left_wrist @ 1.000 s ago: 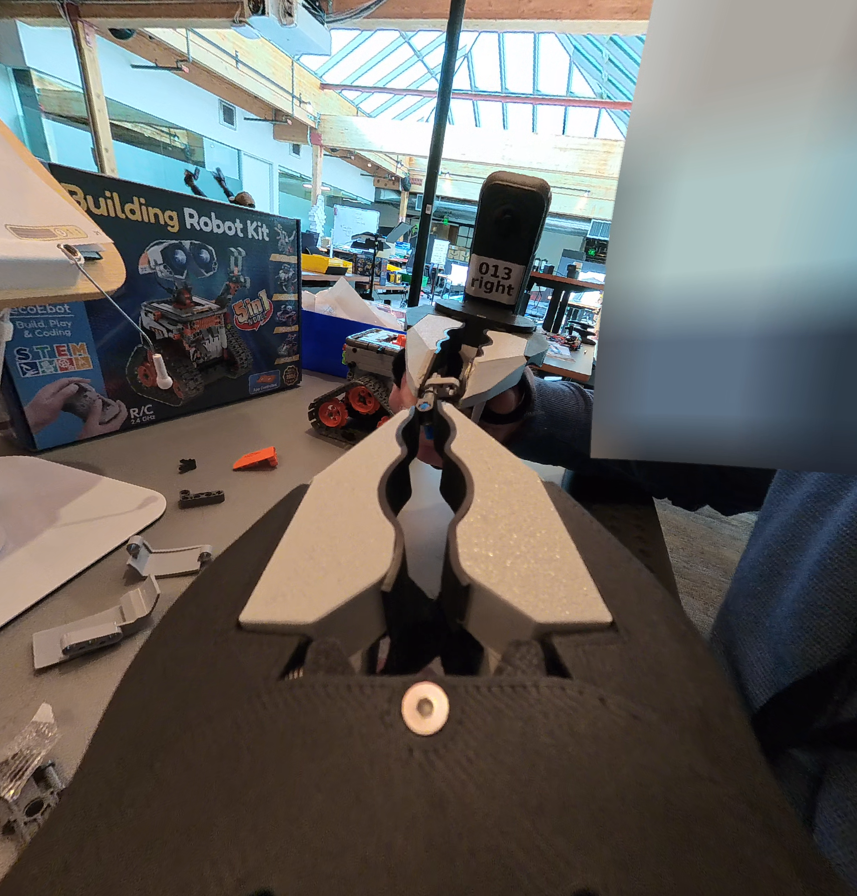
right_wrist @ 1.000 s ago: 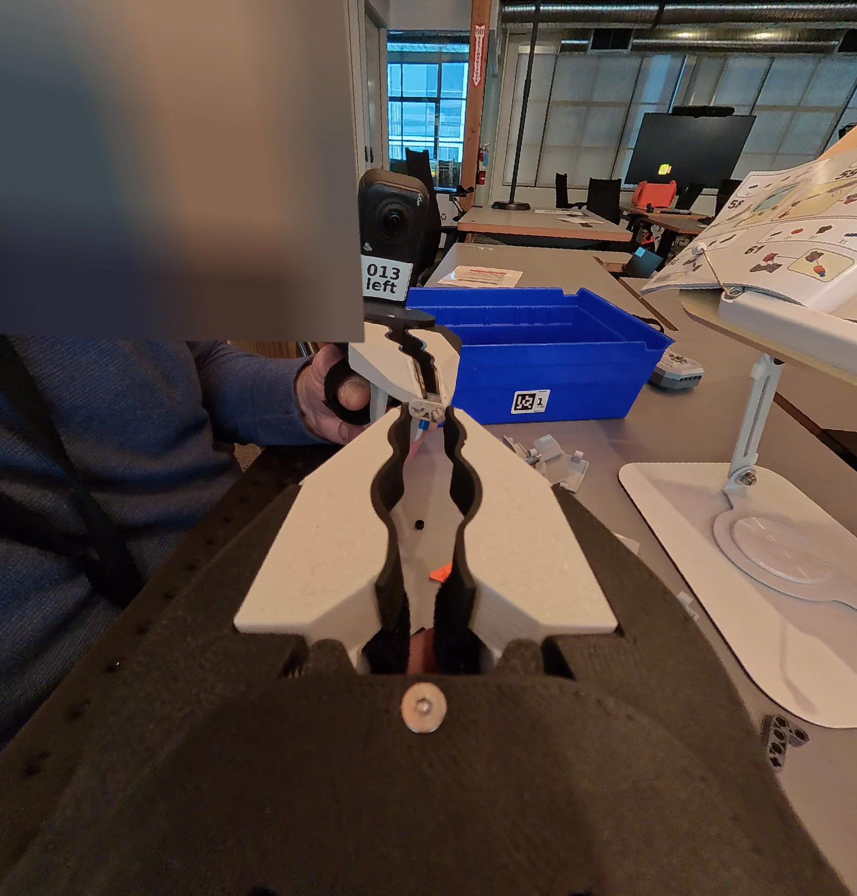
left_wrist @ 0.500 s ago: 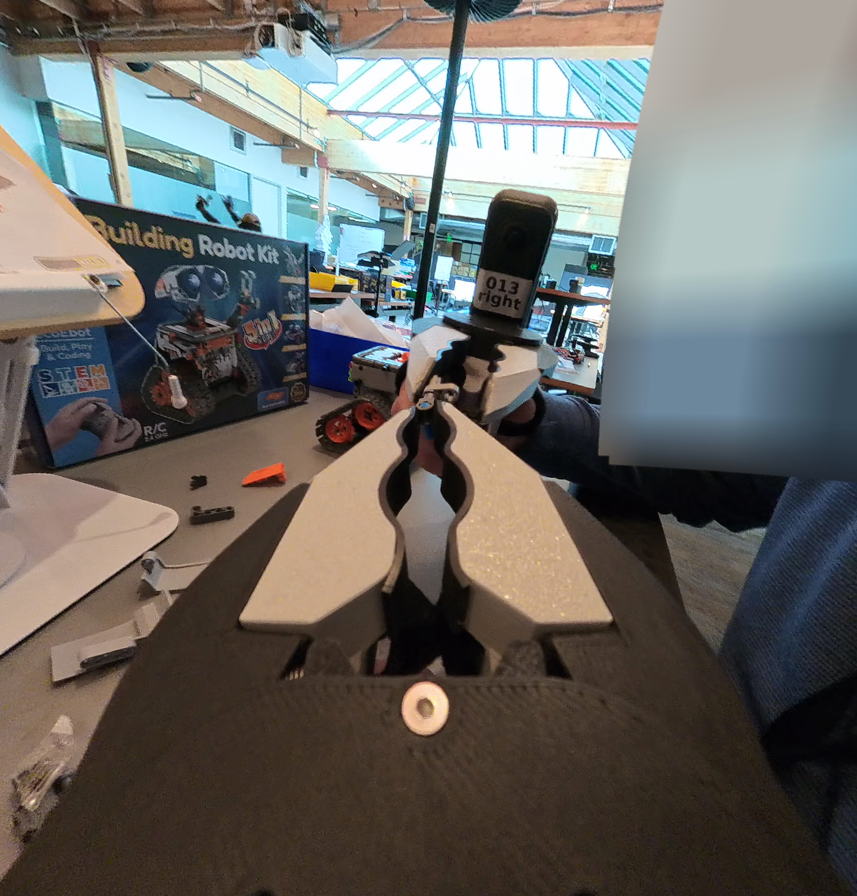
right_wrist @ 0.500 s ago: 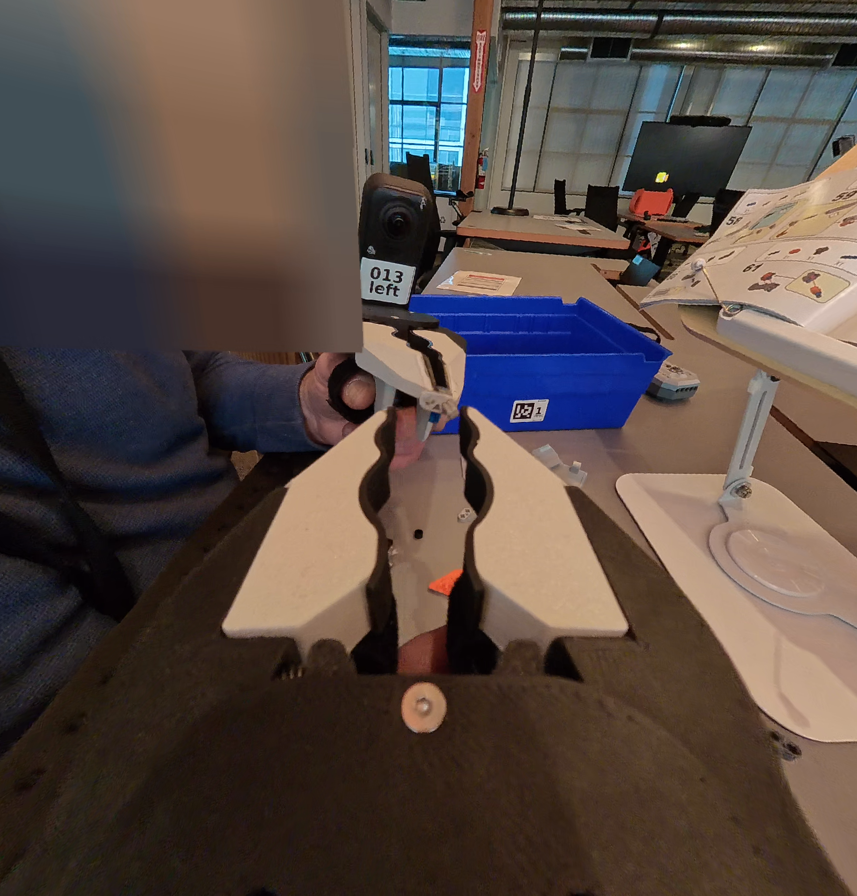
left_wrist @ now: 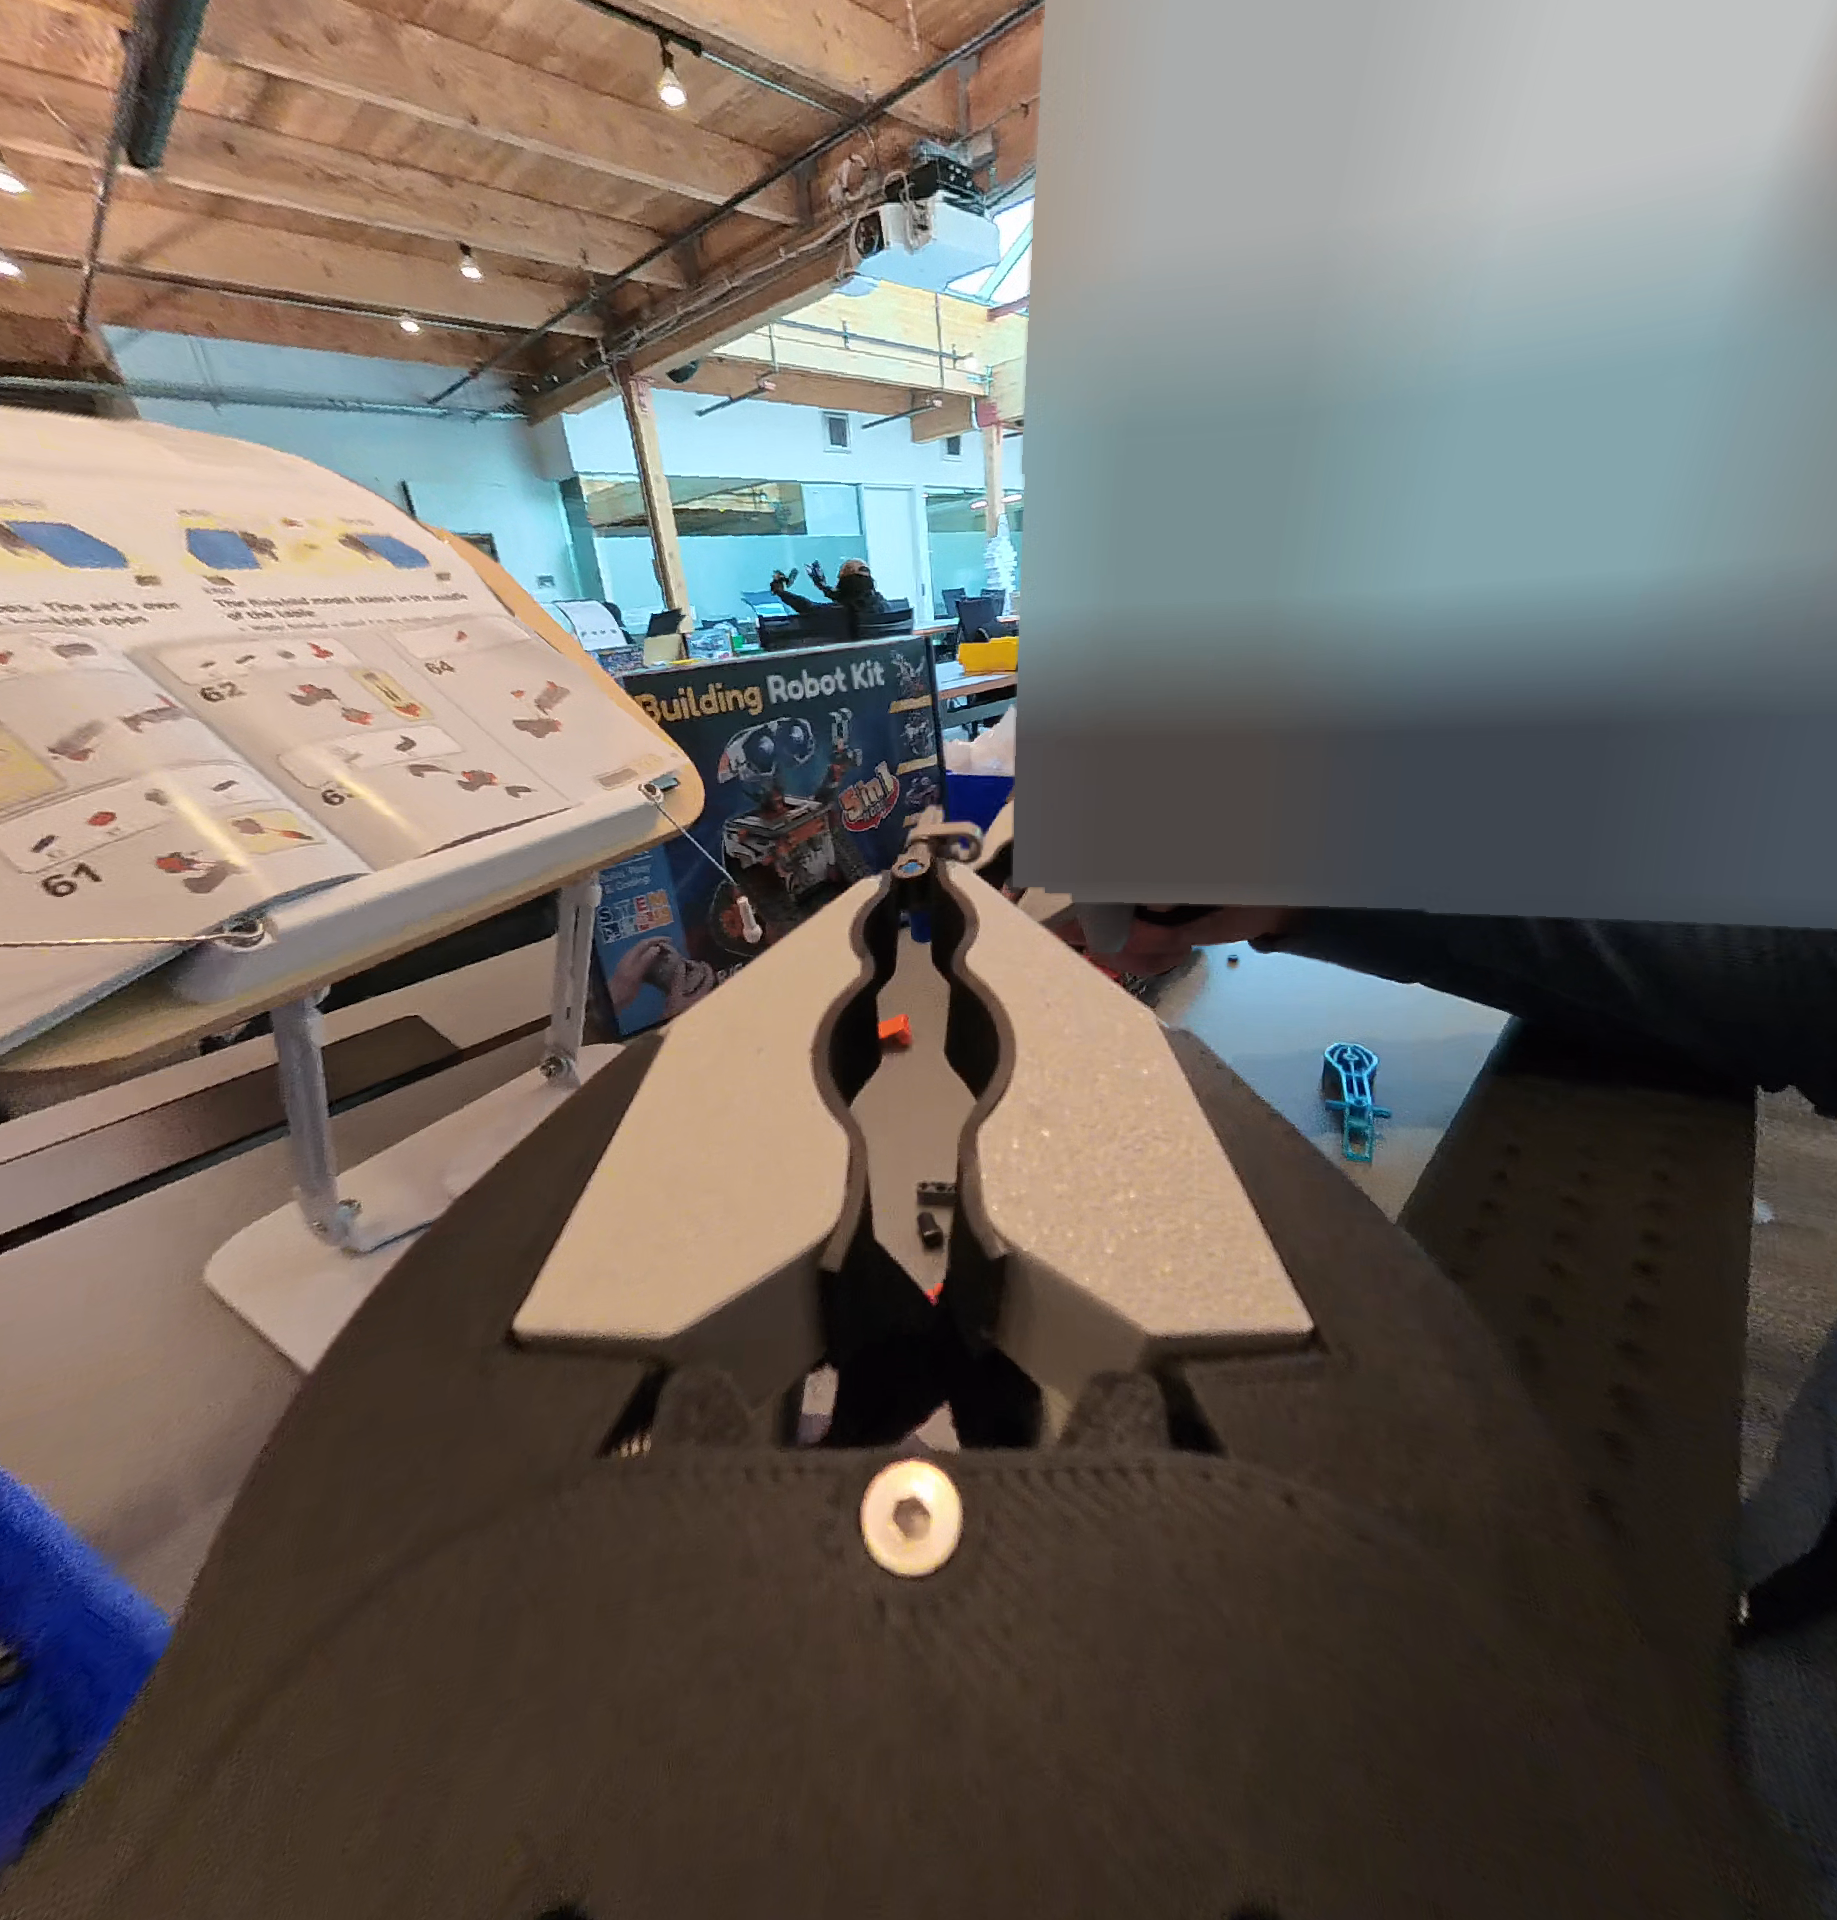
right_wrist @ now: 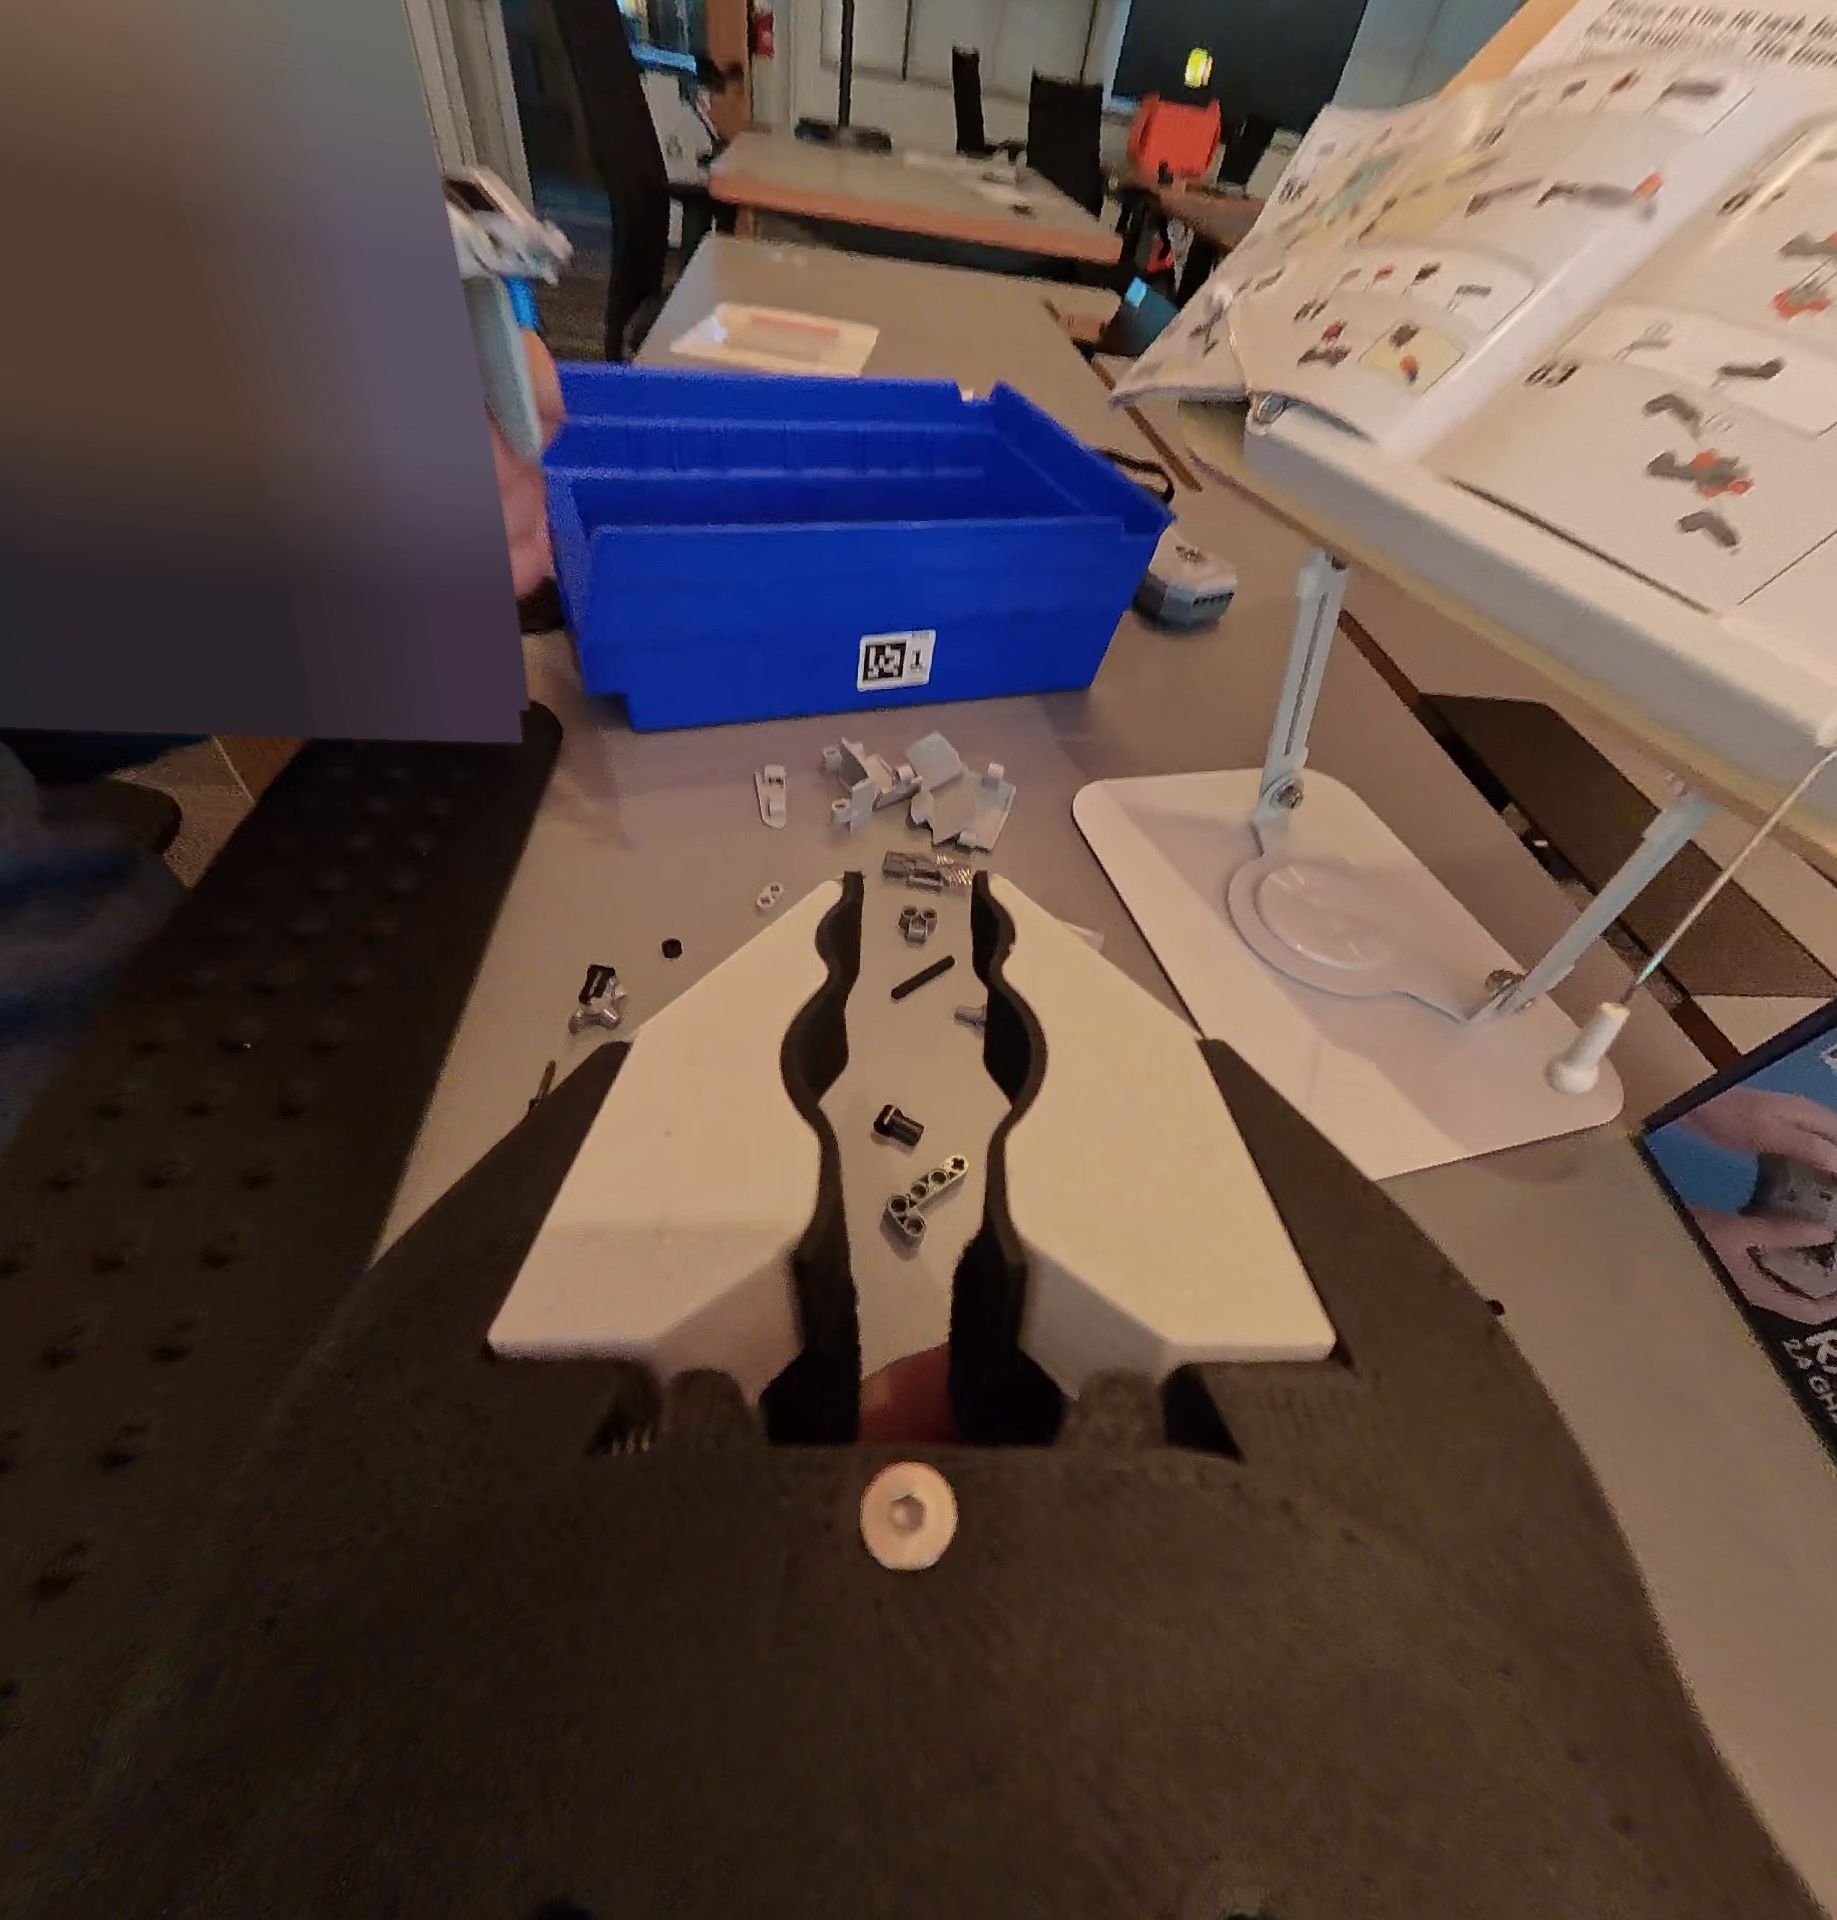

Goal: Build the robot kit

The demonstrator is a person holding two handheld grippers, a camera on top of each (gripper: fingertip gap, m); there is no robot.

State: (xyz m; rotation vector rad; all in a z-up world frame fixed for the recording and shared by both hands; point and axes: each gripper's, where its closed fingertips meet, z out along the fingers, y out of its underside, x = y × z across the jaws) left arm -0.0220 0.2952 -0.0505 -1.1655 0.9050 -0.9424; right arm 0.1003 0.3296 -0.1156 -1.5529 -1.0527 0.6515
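My left gripper (left_wrist: 919,881) is shut on a small grey piece with a blue pin (left_wrist: 930,840), held up in the air in front of the robot kit box (left_wrist: 789,769). My right gripper (right_wrist: 916,883) is open and empty, tilted down over the grey table (right_wrist: 1153,727). Between its fingers I see a grey L-shaped beam (right_wrist: 924,1190), a black pin (right_wrist: 896,1125) and a black axle (right_wrist: 922,977) lying on the table. A pile of grey parts (right_wrist: 914,784) lies just beyond its tips. The left gripper shows blurred at the upper left of the right wrist view (right_wrist: 498,249).
A blue bin (right_wrist: 841,540) stands behind the grey parts. A white book stand (right_wrist: 1309,935) with an open instruction booklet (left_wrist: 218,727) is beside it. A teal part (left_wrist: 1350,1101) and an orange piece (left_wrist: 896,1027) lie on the table. A person's dark sleeve (left_wrist: 1516,966) is on the right. The gap from one gripper's tips to the other's is roughly 15 cm.
The right gripper opened, let go of the small grey piece and swung down over the table parts. The left gripper kept the piece and turned left toward the book stand.
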